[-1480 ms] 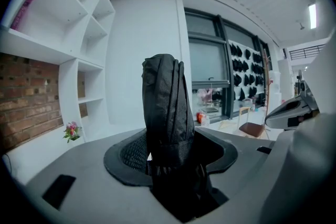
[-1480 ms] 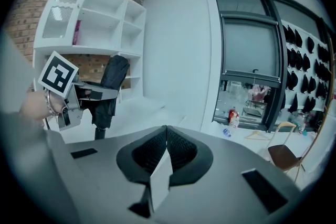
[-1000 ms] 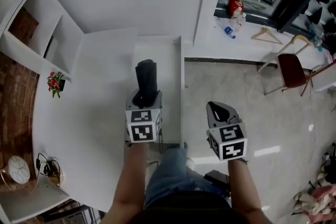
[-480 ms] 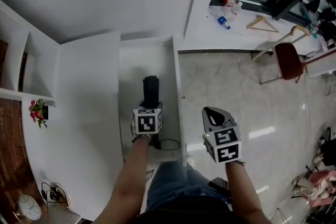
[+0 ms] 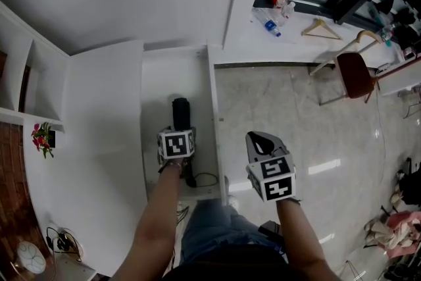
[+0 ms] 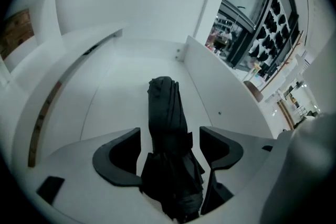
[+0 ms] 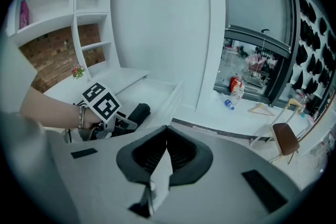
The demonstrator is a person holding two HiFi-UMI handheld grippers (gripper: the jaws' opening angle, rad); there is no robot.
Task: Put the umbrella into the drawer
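Note:
A folded black umbrella lies lengthwise on the floor of the open white drawer. My left gripper reaches down into the drawer over the umbrella's near end. In the left gripper view the umbrella sits between the jaws of the left gripper. The jaws are opening, and a gap shows beside each pad. My right gripper hangs over the floor to the right of the drawer. Its jaws meet at the tips with nothing in them, as the right gripper shows in its own view. That view also has the umbrella.
A white desk top lies left of the drawer, with a small flower pot at its left edge. A dark cable sits at the drawer's near end. A red chair, a hanger and a bottle are at the far right.
My left gripper has sunk into the drawer with the umbrella, which now lies on the drawer floor. Its jaws have spread. The right gripper dropped slightly.

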